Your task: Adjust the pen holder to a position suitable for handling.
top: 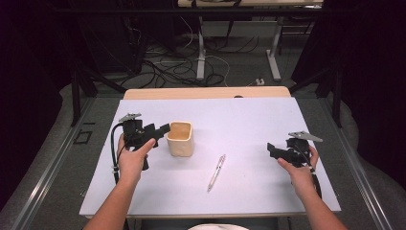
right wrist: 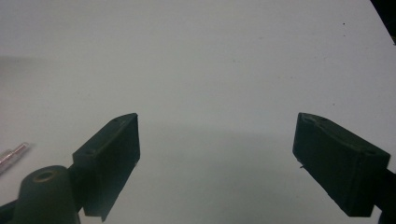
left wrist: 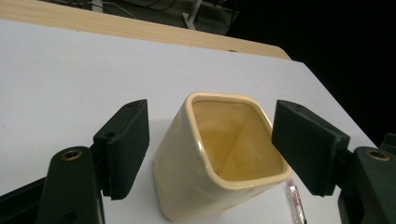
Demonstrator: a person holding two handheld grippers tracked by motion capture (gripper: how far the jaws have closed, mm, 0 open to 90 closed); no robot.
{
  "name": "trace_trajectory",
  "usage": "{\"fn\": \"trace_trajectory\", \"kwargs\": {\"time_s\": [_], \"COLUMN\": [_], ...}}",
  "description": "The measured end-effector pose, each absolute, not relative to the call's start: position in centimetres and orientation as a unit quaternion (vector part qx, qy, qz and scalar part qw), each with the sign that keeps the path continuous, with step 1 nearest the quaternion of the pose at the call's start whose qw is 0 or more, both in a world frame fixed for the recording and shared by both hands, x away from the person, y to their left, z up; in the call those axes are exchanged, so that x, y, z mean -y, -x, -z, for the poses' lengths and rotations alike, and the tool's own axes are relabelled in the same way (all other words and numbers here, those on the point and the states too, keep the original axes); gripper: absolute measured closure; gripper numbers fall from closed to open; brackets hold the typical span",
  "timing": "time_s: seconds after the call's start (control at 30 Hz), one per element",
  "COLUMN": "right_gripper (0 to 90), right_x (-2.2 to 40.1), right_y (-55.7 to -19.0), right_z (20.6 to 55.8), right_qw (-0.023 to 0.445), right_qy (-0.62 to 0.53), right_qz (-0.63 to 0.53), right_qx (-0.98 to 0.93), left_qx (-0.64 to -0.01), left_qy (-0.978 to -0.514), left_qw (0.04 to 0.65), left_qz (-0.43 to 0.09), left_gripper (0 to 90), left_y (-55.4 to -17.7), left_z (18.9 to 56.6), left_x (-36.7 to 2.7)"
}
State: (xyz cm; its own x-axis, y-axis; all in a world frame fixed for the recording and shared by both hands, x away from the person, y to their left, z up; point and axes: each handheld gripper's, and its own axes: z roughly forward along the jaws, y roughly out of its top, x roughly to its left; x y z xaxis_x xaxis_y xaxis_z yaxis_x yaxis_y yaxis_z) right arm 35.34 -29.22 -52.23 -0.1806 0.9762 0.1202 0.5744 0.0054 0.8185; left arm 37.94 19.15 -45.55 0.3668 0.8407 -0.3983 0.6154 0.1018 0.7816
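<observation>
Cup (top: 180,139) upright on the white table (top: 249,120), left of centre, its square mouth open upward. Your left gripper (top: 160,130) sits just beside it; in the left gripper view its pads (left wrist: 126,147) flank the cup with gaps on both sides, so nothing is gripped. Your right gripper (top: 271,149) hangs spread wide over bare table, well apart. Pen (top: 216,172) lies between the two.

The pen (right wrist: 13,156) is cut off by the right gripper view's left edge, leaving one blurred end.
</observation>
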Motion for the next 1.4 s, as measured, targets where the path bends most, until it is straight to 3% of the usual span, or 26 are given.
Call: {"fn": "trace_trajectory", "kwargs": {"time_s": [0.37,0.8,1.4], "right_gripper": [14.4,14.4,14.5], "right_x": [29.2,29.3,29.3], "right_y": [-35.3,-35.3,-35.3], "right_z": [52.2,52.2,52.2], "right_qw": [0.257,0.256,0.257], "right_qy": [-0.586,-0.585,-0.583], "right_qz": [-0.392,-0.392,-0.392], "right_qx": [-0.662,-0.662,-0.663], "left_qx": [-0.525,-0.507,-0.484], "left_qy": [-0.705,-0.741,-0.78], "left_qw": [0.463,0.439,0.397], "left_qz": [-0.114,-0.039,-0.016], "left_gripper": [27.9,25.6,28.3], "left_y": [-37.1,-36.6,-35.7], "left_z": [45.0,44.6,46.4], "left_x": [-17.8,-16.5,-13.7]}}
